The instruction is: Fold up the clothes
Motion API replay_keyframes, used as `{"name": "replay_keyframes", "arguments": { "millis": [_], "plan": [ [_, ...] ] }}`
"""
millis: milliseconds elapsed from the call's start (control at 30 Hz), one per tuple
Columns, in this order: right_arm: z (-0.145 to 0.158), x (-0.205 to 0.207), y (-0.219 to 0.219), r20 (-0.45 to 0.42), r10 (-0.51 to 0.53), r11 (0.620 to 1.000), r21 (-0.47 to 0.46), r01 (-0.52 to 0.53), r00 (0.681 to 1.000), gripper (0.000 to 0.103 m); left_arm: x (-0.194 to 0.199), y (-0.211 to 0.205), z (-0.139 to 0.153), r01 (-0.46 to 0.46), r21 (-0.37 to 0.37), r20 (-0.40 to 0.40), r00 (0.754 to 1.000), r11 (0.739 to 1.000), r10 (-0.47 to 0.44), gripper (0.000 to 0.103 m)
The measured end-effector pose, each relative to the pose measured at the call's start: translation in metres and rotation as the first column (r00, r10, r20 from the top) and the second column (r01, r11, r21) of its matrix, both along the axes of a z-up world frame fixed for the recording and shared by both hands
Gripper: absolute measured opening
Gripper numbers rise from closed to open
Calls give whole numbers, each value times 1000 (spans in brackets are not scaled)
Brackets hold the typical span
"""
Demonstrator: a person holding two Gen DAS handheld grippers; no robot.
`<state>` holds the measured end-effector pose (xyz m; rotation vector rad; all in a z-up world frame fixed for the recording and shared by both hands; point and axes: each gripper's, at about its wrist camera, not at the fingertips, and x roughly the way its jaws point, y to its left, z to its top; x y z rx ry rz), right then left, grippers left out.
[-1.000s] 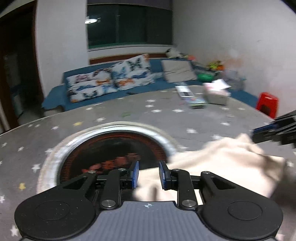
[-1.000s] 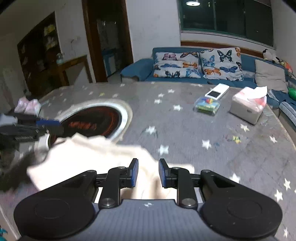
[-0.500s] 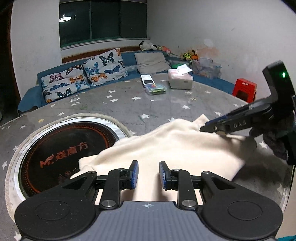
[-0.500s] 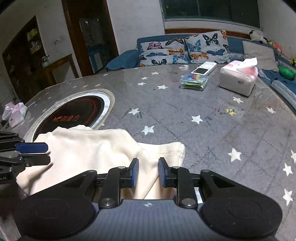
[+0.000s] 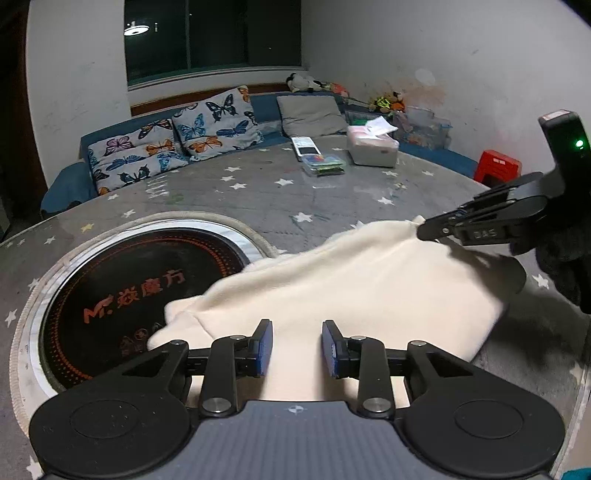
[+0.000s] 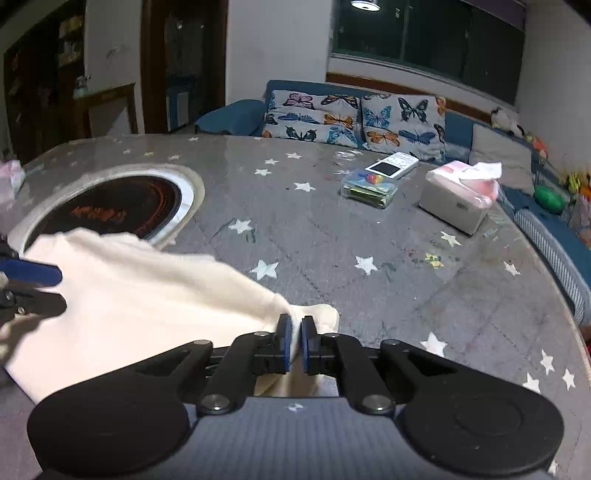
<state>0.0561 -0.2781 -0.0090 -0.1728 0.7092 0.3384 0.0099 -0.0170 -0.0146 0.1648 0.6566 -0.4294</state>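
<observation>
Right gripper pinching cream garment, left gripper opening over it (gloved hand only in left view)

home living room | blue sofa w/ butterfly cushions along wall | round star-print table w/ built-in hotpot burner | tissue box, remote on top | toys in corner | dark window, night

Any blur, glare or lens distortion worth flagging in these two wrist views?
Left wrist view: strong fisheye bowing of the table; ceiling lamp mirrored in the dark window; cream garment sharp. Right wrist view: same bowing; left gripper and the garment's near-left edge smeared at the frame edge.
</observation>
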Motion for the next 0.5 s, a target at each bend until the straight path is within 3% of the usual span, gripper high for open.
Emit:
{"name": "replay_keyframes", "arguments": {
  "millis": [167, 300, 500],
  "plan": [
    [18, -4, -1, 15, 13, 999, 39, -14, 1000, 7, 15, 9, 3, -41, -19, -8, 999, 999, 41, 32],
    [26, -1, 19, 7, 89, 992, 88, -90, 996, 7, 34, 9, 3, -52, -31, -30, 998, 998, 51, 32],
    [11, 18, 48, -32, 135, 986, 102, -131, 990, 7, 59, 7, -2, -91, -34, -62, 994, 995, 88, 31]
  ]
}}
